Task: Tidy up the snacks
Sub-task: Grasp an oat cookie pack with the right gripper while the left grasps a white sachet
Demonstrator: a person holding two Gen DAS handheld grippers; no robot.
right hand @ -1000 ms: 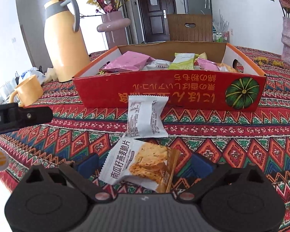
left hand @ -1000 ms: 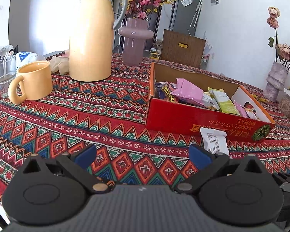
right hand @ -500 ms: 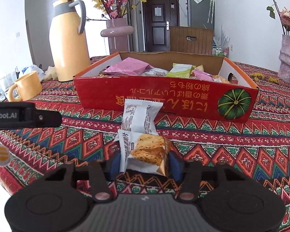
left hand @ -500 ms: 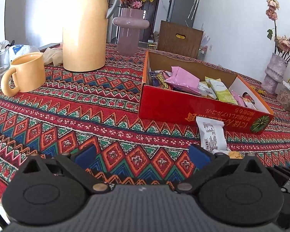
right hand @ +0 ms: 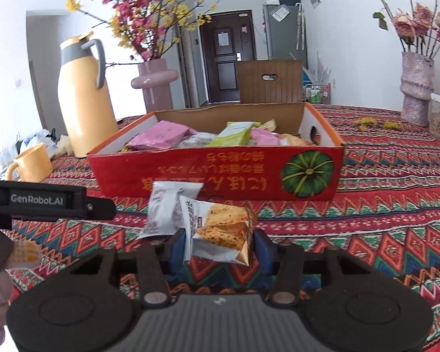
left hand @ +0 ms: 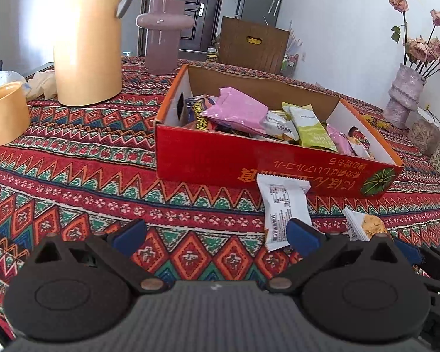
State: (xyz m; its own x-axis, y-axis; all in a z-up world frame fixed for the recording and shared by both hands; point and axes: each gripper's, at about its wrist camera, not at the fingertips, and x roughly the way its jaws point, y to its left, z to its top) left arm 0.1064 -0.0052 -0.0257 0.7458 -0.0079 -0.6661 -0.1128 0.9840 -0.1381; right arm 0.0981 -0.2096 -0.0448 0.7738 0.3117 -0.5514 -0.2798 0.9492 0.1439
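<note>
Right gripper (right hand: 220, 245) of mine pinches the cracker packet (right hand: 220, 228) across its short side, lifted just off the tablecloth (right hand: 366, 223). Straight ahead lies the red snack box (right hand: 217, 173), long wall facing me. Between us a white packet (right hand: 170, 208) lies touching that wall. My left gripper (left hand: 217, 234) hangs spread and empty near it.

A tall yellow thermos jug (right hand: 85, 99) is seen on the patterned tablecloth (left hand: 73, 182), beside a pink vase (right hand: 154, 83); a yellow mug (right hand: 33, 162) stands nearby, perhaps empty.
</note>
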